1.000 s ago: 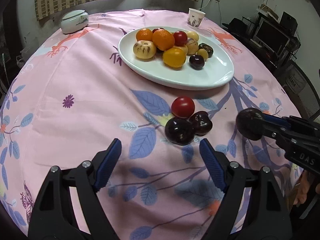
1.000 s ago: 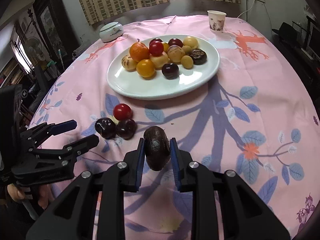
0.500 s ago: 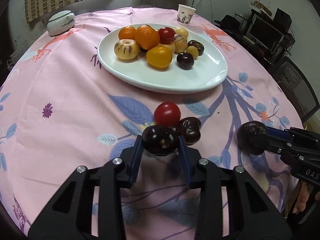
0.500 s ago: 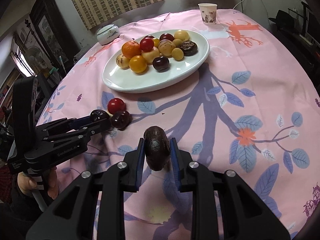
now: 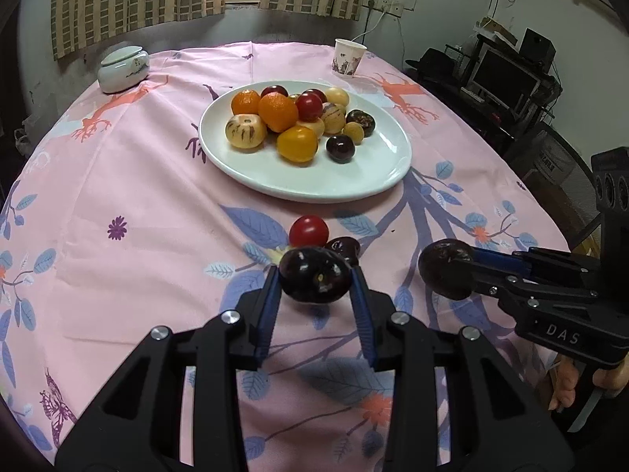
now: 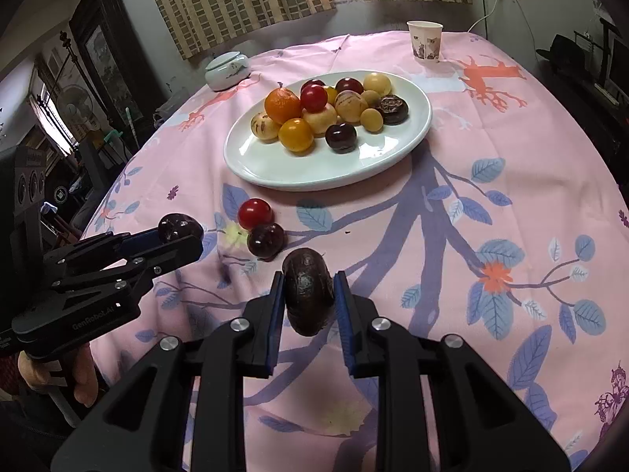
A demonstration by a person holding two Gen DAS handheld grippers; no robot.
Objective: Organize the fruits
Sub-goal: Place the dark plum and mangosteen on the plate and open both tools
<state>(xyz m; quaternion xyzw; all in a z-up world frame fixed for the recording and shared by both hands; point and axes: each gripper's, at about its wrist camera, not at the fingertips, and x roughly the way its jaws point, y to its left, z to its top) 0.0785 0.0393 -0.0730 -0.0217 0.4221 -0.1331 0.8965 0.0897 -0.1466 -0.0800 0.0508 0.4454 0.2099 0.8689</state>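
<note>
Left gripper (image 5: 315, 281) has just clenched a plum (image 5: 314, 280), right gripper (image 6: 308, 295) grasps a passionfruit (image 6: 308, 290); plate (image 5: 365, 185) at twelve o'clock next

Left tool (image 5: 315, 280) is clamped on a glossy dark purple plum (image 5: 315, 280), held just above the pink floral tabletop (image 5: 137, 181). A small red tomato (image 5: 309, 230) and another dark plum (image 5: 345, 247) sit right behind it, near the white oval plate (image 5: 354, 181) of mixed fruit.

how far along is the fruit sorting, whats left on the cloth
Mostly done: a pile of fruit already sits on the plate. In hand: the left gripper holds a dark plum, and the right gripper holds a dark wrinkled fruit. Left on the cloth: a red tomato and another plum.
</note>
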